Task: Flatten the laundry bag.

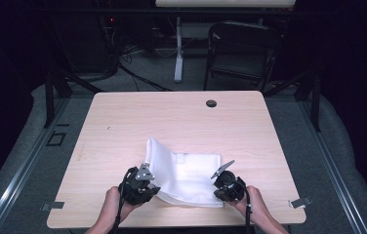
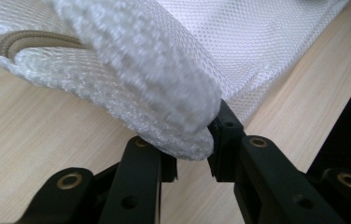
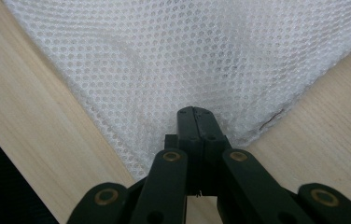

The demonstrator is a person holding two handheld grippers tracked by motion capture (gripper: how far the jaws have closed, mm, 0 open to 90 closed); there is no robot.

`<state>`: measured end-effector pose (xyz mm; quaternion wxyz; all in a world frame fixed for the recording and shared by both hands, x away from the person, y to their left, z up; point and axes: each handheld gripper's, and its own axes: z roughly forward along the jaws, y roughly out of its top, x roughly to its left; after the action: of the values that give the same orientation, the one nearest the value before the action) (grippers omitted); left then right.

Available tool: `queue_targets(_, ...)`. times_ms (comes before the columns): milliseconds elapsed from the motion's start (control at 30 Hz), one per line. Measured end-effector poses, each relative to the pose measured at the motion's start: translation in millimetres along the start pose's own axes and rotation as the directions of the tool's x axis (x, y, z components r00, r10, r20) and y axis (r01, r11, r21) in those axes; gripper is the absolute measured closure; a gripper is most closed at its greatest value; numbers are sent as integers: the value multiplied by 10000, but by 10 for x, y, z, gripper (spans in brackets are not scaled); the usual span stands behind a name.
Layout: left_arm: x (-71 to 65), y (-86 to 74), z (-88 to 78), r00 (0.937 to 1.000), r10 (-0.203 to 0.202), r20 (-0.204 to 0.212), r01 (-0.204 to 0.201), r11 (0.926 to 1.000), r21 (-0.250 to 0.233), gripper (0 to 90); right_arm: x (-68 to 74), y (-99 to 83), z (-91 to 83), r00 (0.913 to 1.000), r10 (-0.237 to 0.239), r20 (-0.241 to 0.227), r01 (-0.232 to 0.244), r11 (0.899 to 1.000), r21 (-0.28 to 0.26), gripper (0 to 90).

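A white mesh cloth (image 1: 186,173) lies on the near middle of the light wooden table (image 1: 172,117). Its left part is folded up and raised. My left gripper (image 1: 142,183) is at the cloth's near left corner. In the left gripper view the jaws (image 2: 194,154) pinch a thick rolled hem of the cloth (image 2: 141,70), which is lifted off the wood. My right gripper (image 1: 223,183) is at the near right corner. In the right gripper view it (image 3: 197,116) is pressed shut on the thin mesh (image 3: 187,56) near the cloth's edge.
A round cable hole (image 1: 211,103) sits near the table's far edge. Metal clips (image 1: 300,202) (image 1: 52,206) stick out at both near corners. A dark folding chair (image 1: 242,48) and a desk leg stand beyond the table. Bare wood surrounds the cloth.
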<state>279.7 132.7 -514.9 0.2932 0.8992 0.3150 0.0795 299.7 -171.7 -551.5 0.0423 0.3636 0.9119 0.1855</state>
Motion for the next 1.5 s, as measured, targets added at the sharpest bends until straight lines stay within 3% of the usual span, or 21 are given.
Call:
queue_targets(167, 32, -71, -36, 9999, -76, 148, 71, 9994, 347, 619, -9, -2, 2, 10000, -58, -43, 58, 10000, -37, 900)
queue_targets(367, 129, -198, -122, 9972, -688, -307, 703, 9962, 509, 367, -4, 5, 0, 9998, -200, -10, 200, 9998, 14, 900)
queue_targets(600, 224, -306, -243, 9884, -1305, -779, 1329, 9908, 264, 255, -39, -6, -14, 9998, -143, -102, 144, 9999, 52, 884)
queue_targets(700, 233, -296, -264, 9868, -1347, -896, 1358, 9907, 54, 218, -52, -14, -19, 9999, -86, -106, 87, 9999, 65, 882)
queue_targets(800, 204, -261, -252, 9911, -1091, -766, 1081, 9940, -175, 197, -69, -25, -24, 9999, -32, -128, 32, 10000, 10, 838)
queue_targets(900, 163, -203, -204, 9945, -768, -708, 760, 9970, -140, 179, -82, -29, -62, 9995, -110, -287, 104, 9998, -183, 735)
queue_targets(1067, 109, -115, -123, 9979, -352, -547, 346, 9993, -120, 174, -88, -34, -177, 9980, -413, -476, 367, 9950, -934, 582)
queue_targets(1200, 42, -55, -46, 9998, 126, -129, -127, 9999, -27, 179, -61, -37, -221, 9960, -704, -551, 640, 9919, -1095, 493)
queue_targets(1267, -7, -33, 14, 9989, 395, 249, -393, 9992, -75, 188, -42, -35, -230, 9944, -844, -641, 766, 9904, -1148, 468)
queue_targets(1467, -93, 57, 212, 9926, 1009, 678, -1026, 9944, 234, 285, 69, -27, -185, 9872, -1328, -888, 1233, 9868, -1051, 491)
queue_targets(1500, -99, 79, 245, 9885, 1129, 1002, -1167, 9926, 327, 322, 80, -20, -172, 9853, -1435, -927, 1349, 9864, -936, 505)
